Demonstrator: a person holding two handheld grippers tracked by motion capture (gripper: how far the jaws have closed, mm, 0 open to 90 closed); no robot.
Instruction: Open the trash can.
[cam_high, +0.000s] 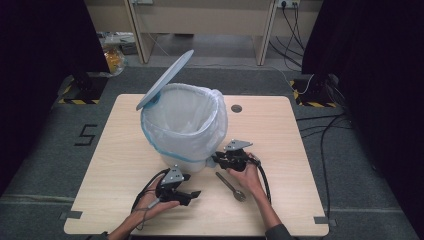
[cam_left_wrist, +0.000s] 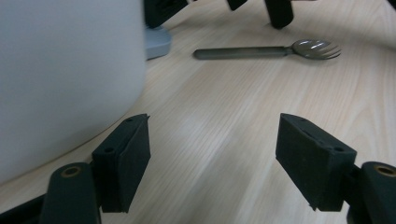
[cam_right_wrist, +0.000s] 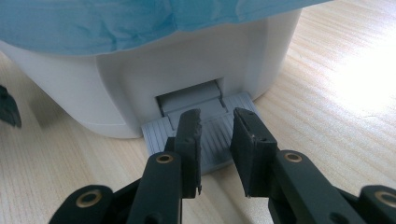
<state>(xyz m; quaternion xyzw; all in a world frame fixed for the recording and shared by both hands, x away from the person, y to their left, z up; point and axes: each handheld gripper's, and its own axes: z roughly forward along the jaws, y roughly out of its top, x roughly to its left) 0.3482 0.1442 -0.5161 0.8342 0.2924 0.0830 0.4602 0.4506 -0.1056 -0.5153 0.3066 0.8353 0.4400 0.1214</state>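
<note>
The white plastic pedal bin, lined with a thin pale-blue bag, stood near the middle of the table with its round lid tilted up and open. At its foot, the grey ribbed pedal lay under the right gripper, whose narrowly set jaws rested their tips on the pedal and, it seemed, pressed it down to hold the lid up. Just beside that hand, on the bare wood, lay a grey metal spork, its tined bowl pointing toward the person.

The left gripper hovered low over the table beside the bin's wall, its jaws spread wide with nothing between them, aimed toward the spork. Judged from this, opening the bin was done; picking up the spork and dropping it into the bag was left.

The pale wooden table had a small dark round inset behind the bin. Around it lay grey carpet with a black figure five marked on the floor at the left, black curtains on both sides, and cables trailing at the right.
</note>
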